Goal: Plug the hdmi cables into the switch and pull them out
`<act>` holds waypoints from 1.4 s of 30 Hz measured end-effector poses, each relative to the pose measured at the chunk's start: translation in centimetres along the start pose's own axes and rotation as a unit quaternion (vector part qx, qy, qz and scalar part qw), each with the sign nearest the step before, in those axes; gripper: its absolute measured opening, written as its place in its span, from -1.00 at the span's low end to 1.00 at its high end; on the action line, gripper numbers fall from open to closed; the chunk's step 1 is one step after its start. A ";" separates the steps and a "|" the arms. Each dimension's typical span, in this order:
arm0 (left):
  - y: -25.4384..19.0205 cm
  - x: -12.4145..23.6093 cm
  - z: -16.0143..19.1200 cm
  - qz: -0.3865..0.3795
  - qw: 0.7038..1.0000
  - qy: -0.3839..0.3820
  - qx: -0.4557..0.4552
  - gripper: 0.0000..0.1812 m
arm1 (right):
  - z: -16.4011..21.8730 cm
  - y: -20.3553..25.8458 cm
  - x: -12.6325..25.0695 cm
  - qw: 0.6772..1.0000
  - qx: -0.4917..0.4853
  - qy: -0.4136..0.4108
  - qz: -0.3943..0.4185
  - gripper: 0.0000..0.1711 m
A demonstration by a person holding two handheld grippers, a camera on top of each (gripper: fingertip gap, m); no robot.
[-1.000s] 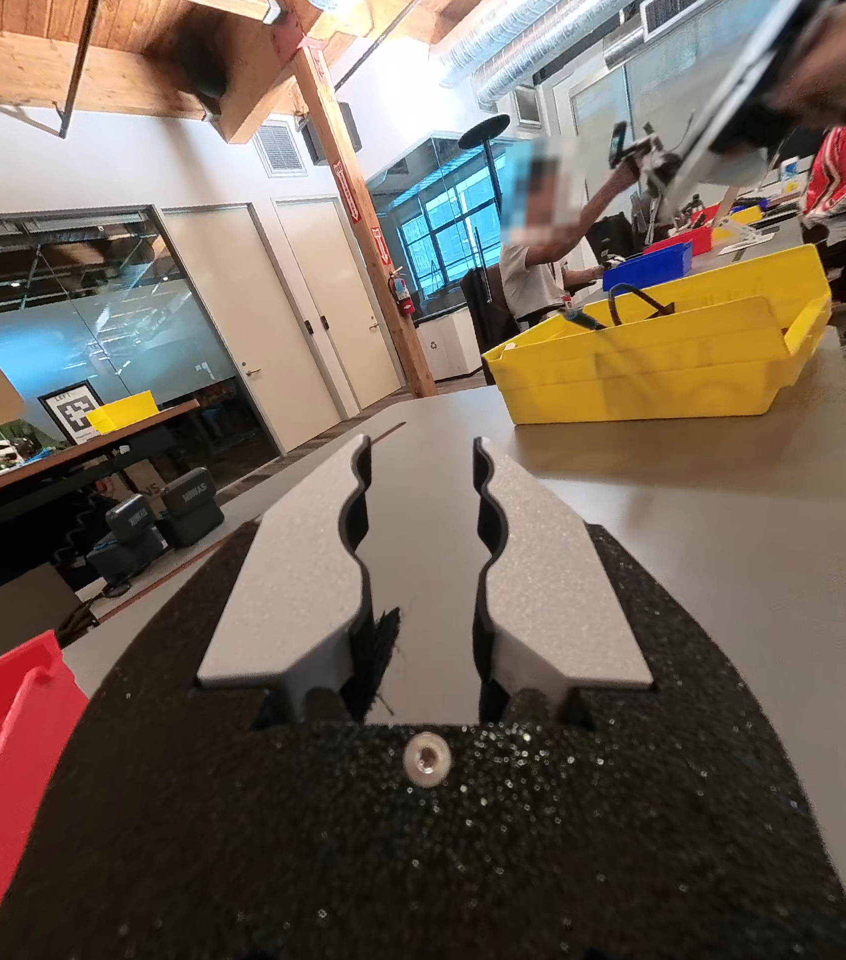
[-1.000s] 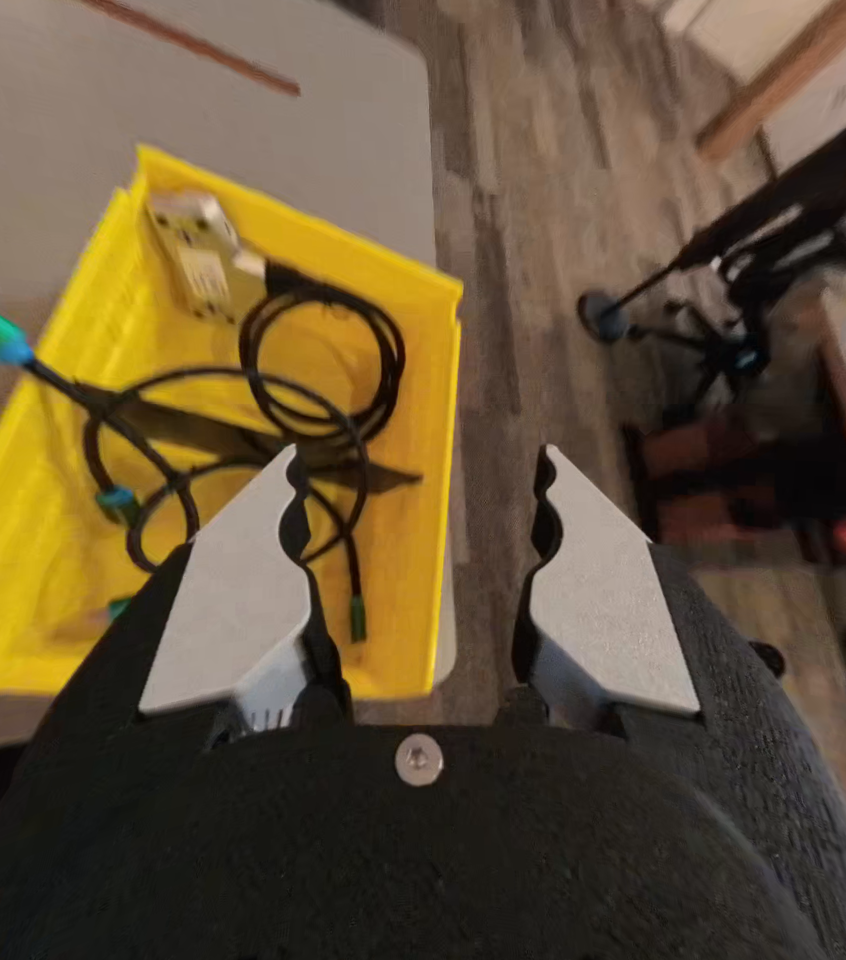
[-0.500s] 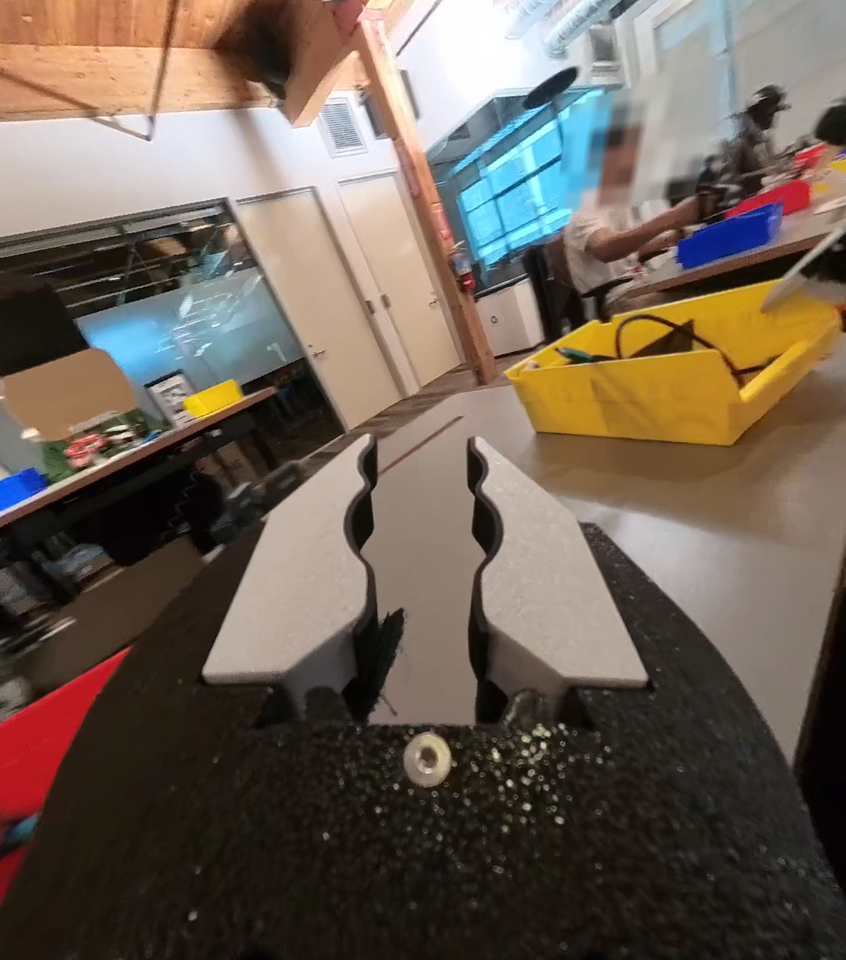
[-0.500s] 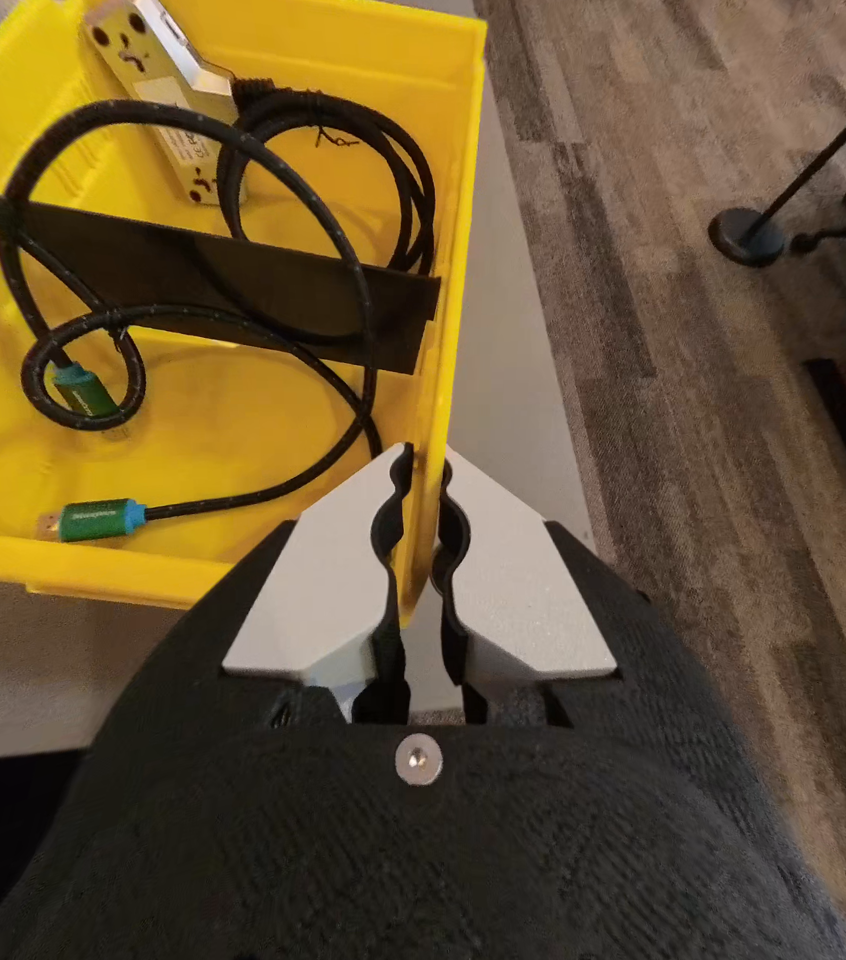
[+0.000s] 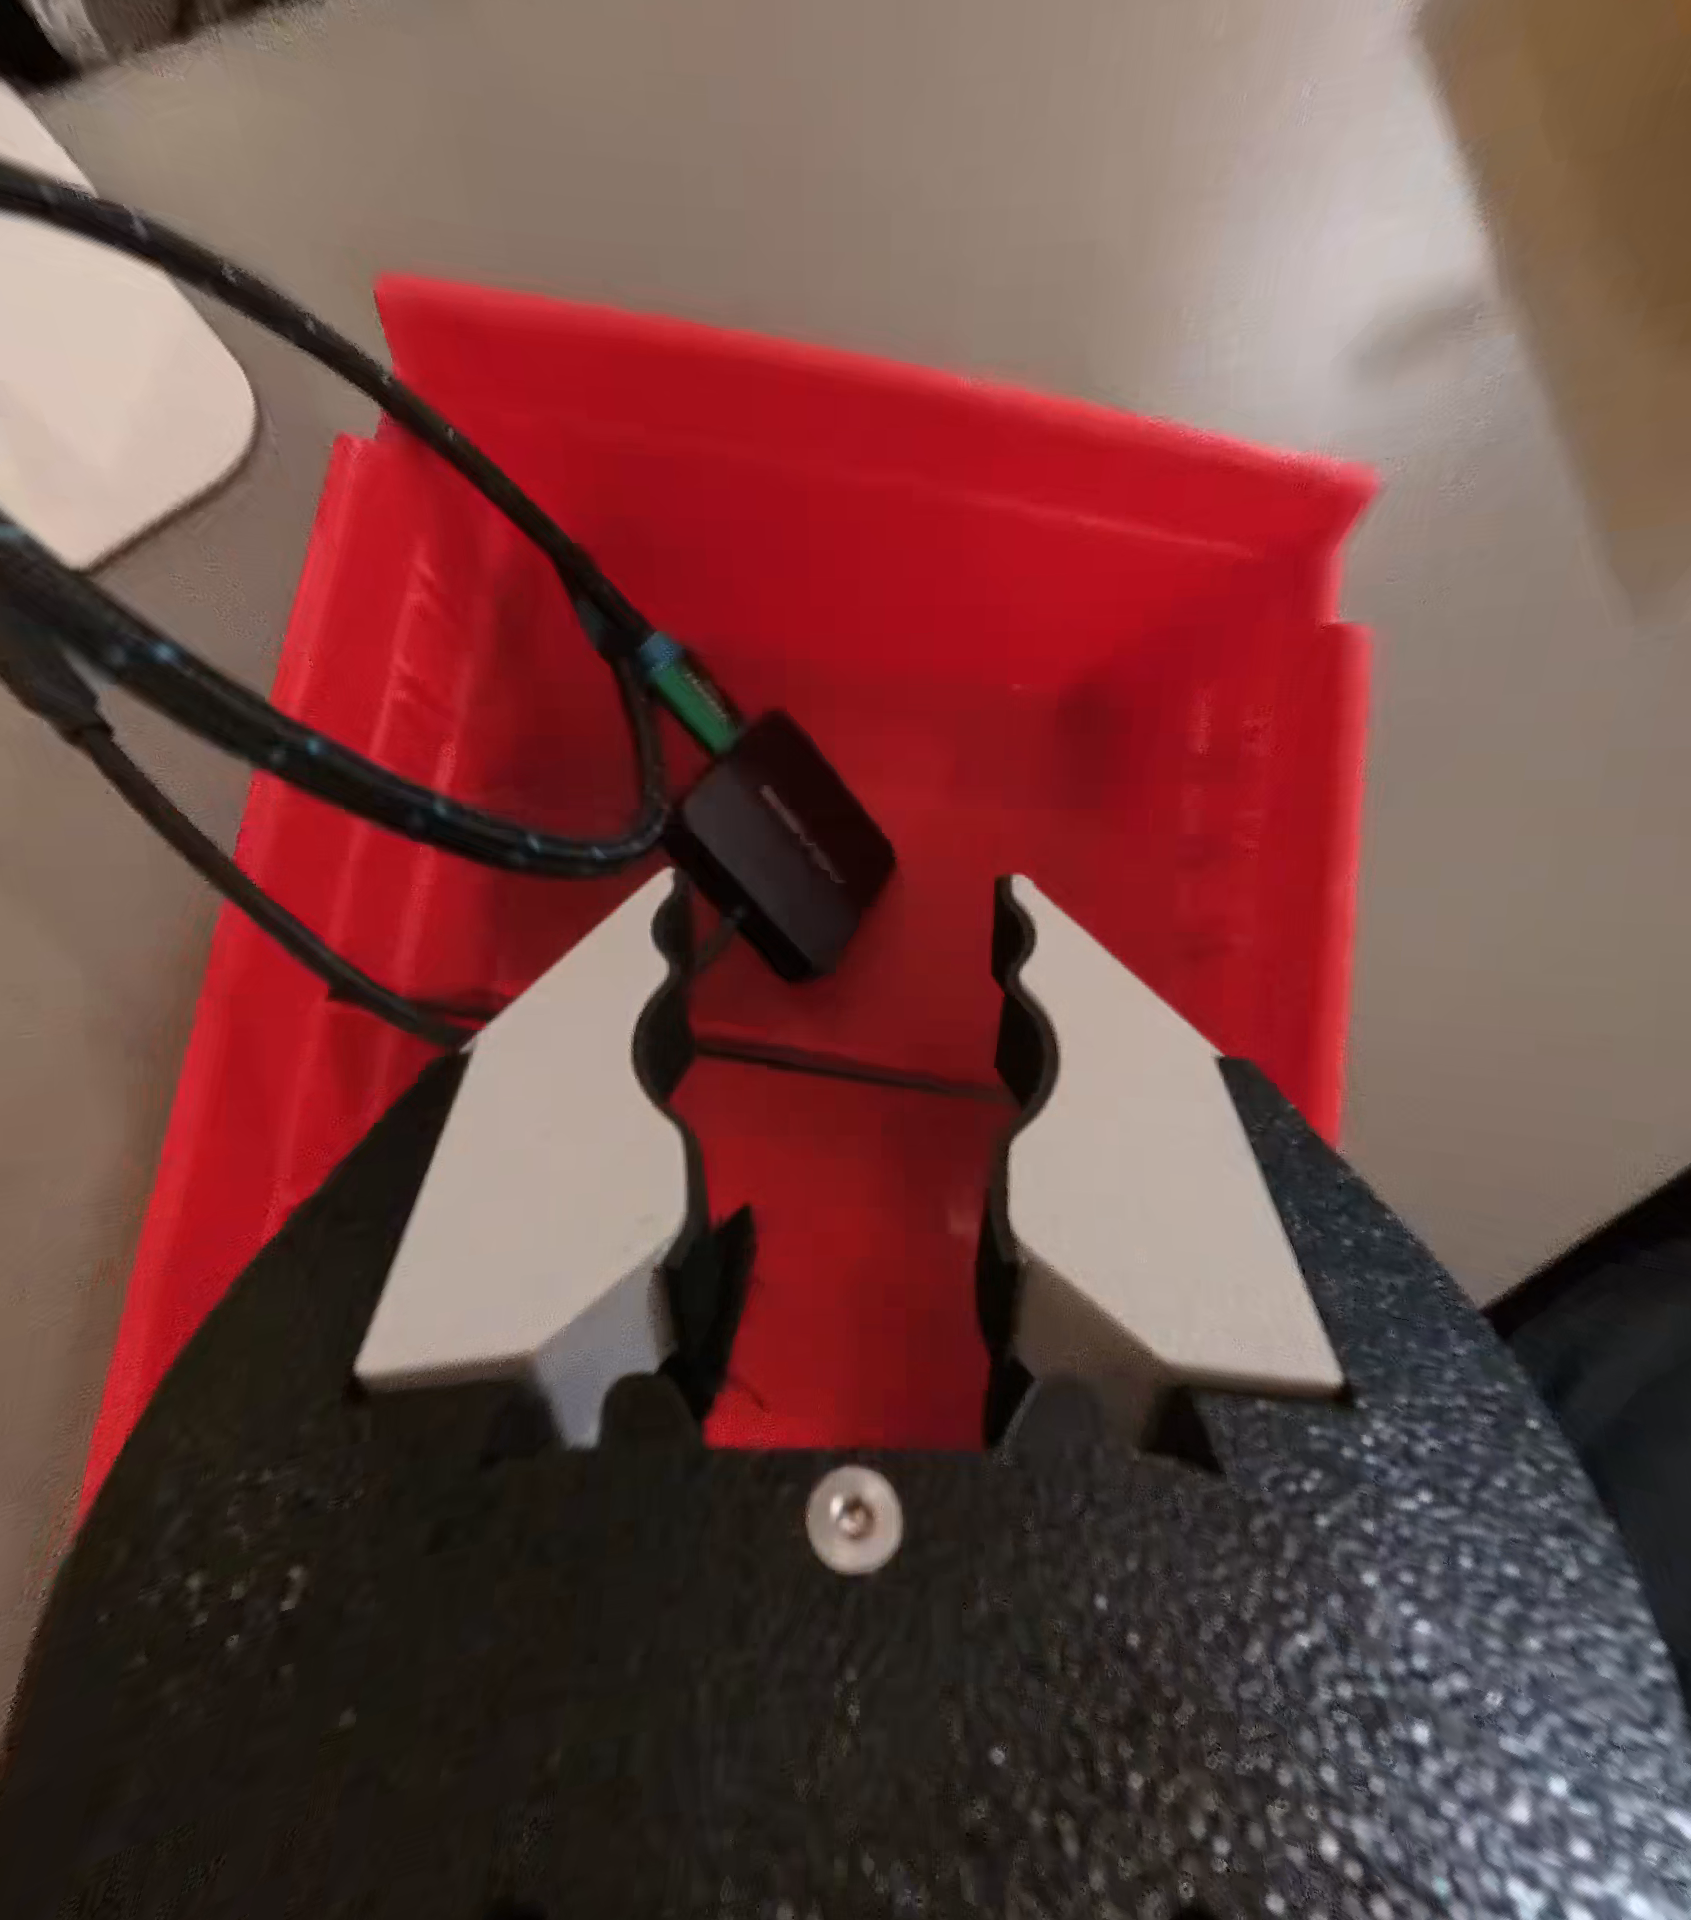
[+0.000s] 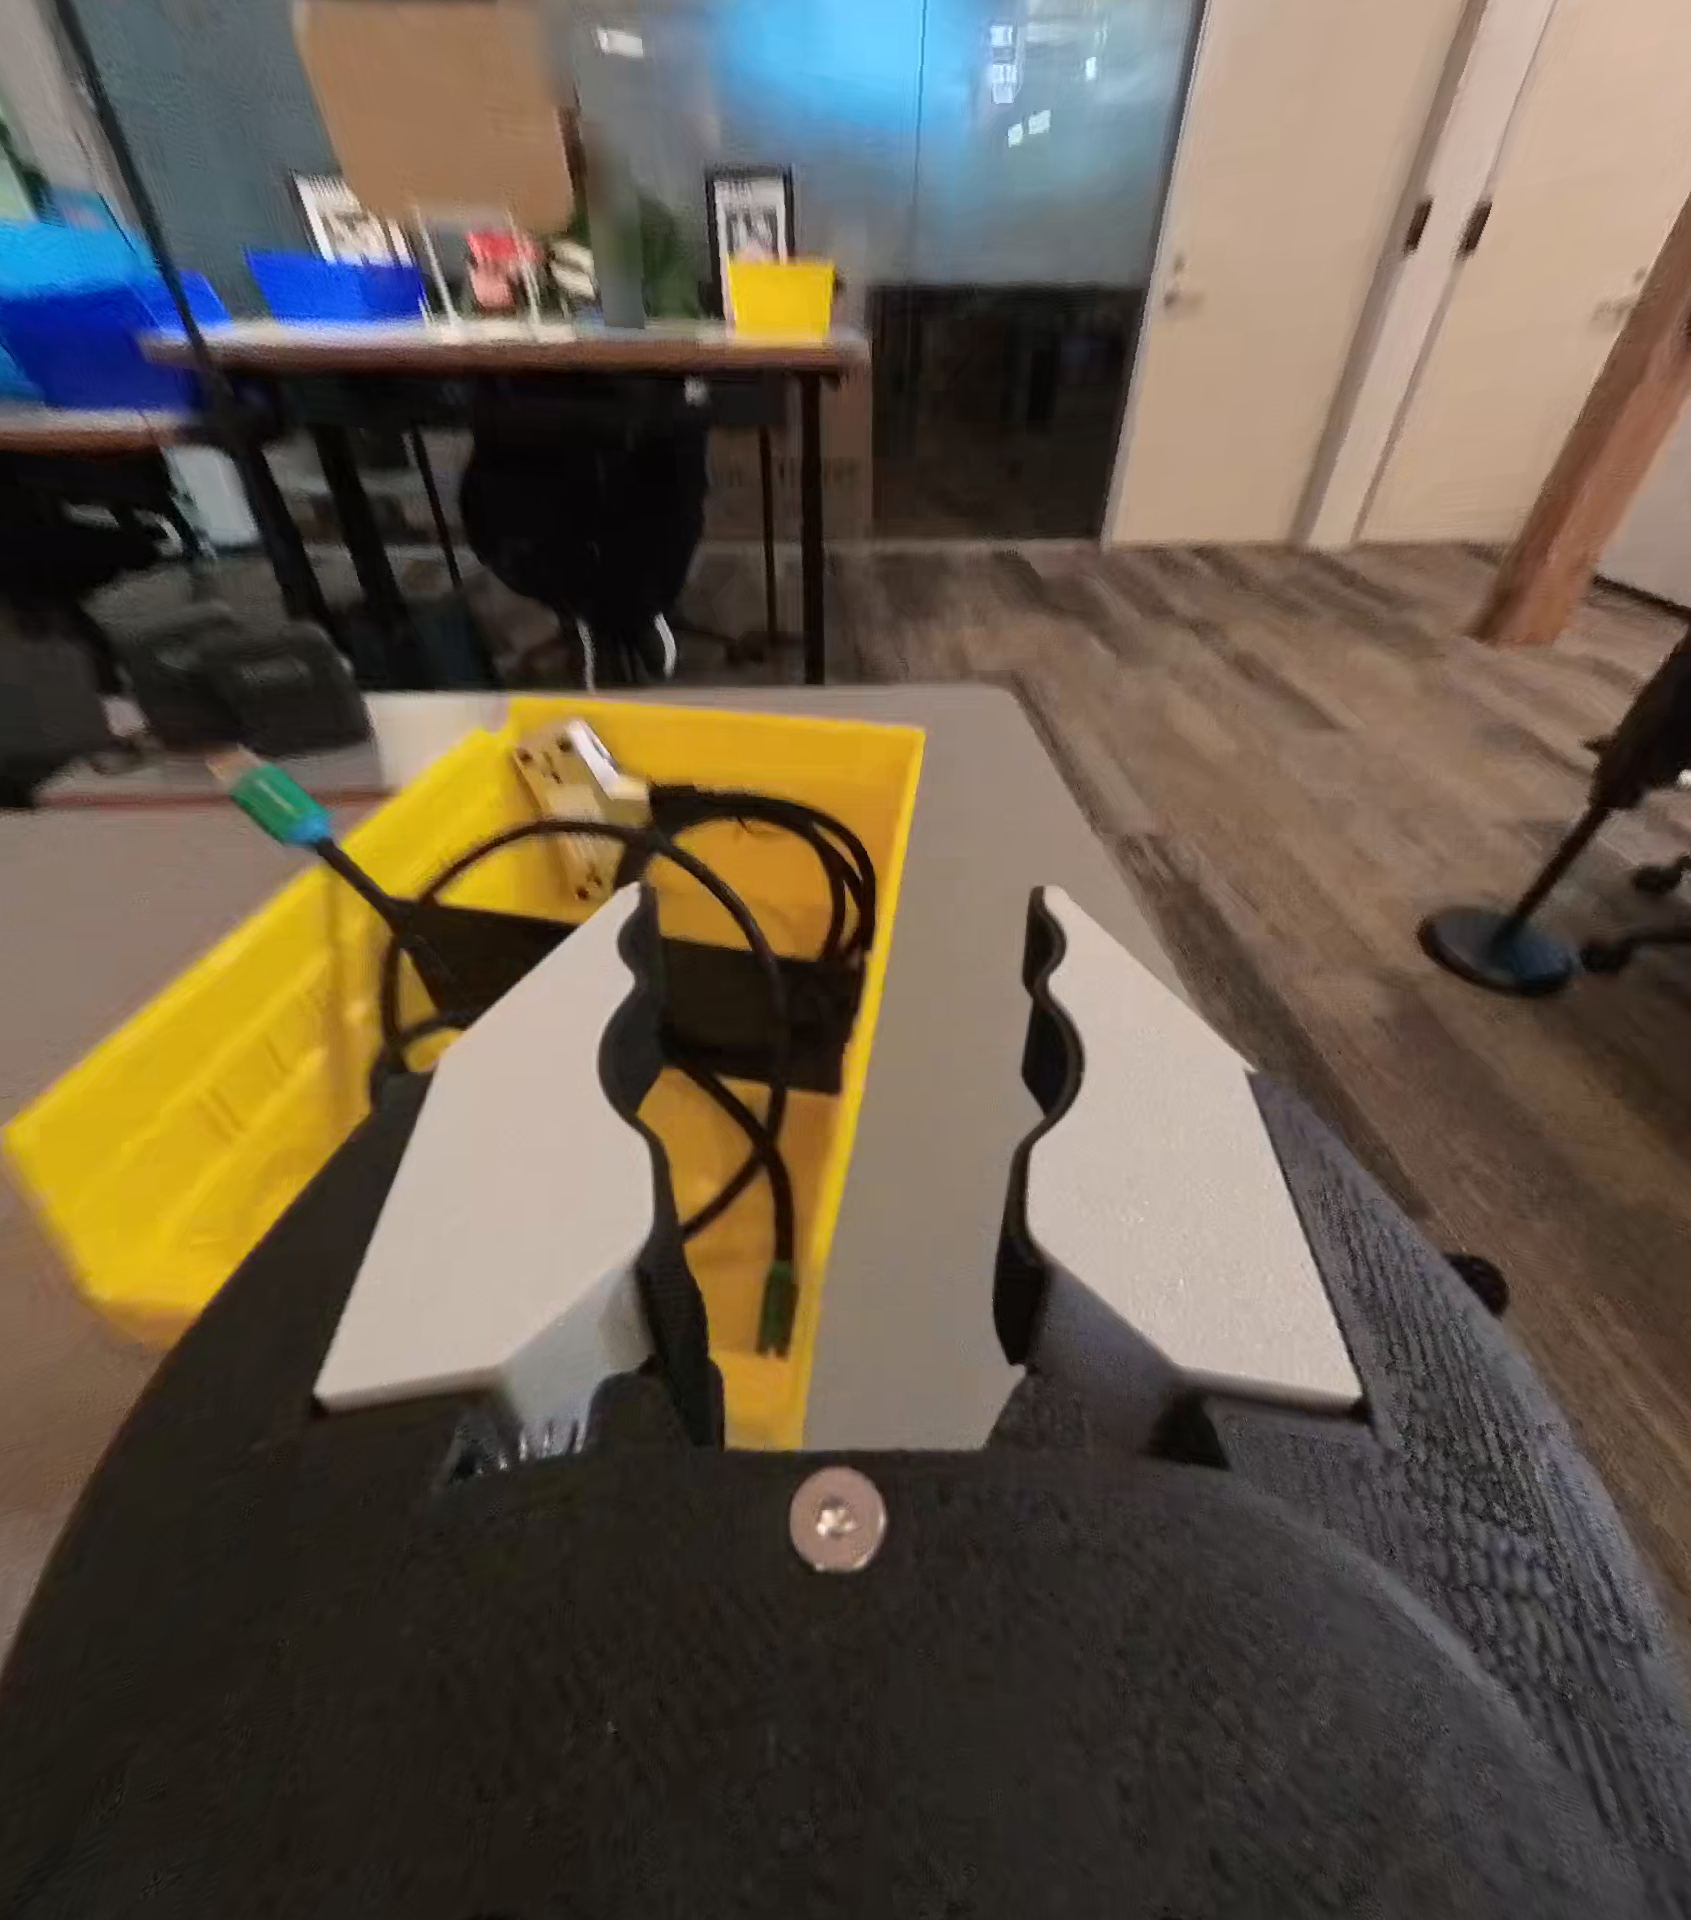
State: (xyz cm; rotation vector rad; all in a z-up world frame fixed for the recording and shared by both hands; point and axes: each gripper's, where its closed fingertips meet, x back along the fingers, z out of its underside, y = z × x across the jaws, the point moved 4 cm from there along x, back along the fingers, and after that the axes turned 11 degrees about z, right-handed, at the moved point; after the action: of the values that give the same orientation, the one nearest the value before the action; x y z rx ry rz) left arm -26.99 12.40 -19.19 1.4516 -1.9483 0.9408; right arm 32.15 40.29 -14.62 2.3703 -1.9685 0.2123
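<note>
In the left wrist view a red bin holds a small black switch. A green-ended HDMI plug sits in the switch's far end, and black braided cables loop out over the bin's left wall. My left gripper is open and empty, just above and near the switch. In the right wrist view a yellow bin holds a gold switch, coiled black cables and green plugs. My right gripper is open and empty over the bin's right wall.
Both bins stand on a grey table. A pale flat pad lies left of the red bin. The table's right edge drops to wood floor, where a stand's round base sits. Desks with blue bins lie beyond. The grippers' ends are close to 65 cm from one another.
My left gripper swung from facing across the room to looking down into the red bin, and opened wider. My right gripper, shut on the yellow bin's wall half a second ago, has opened and tilted up.
</note>
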 end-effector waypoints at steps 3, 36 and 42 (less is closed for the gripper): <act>2.5 -2.1 0.0 -0.038 0.998 0.060 -0.002 -0.30 | -4.1 2.4 2.0 0.996 -0.015 -0.077 -0.042 -0.19; 5.2 -2.8 -6.1 -0.033 0.997 -0.065 0.035 -1.00 | -7.4 16.0 4.7 0.961 0.049 -0.104 -0.251 -0.30; -0.3 4.8 -12.4 -0.044 0.986 -0.146 -0.067 -1.00 | -7.3 16.4 5.0 0.956 0.044 -0.096 -0.274 -0.32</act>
State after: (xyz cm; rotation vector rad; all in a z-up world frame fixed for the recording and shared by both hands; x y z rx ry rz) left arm -27.97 19.30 -7.82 1.6567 -2.0863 0.5703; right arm 16.39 33.30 -7.48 2.9747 -1.2928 0.0420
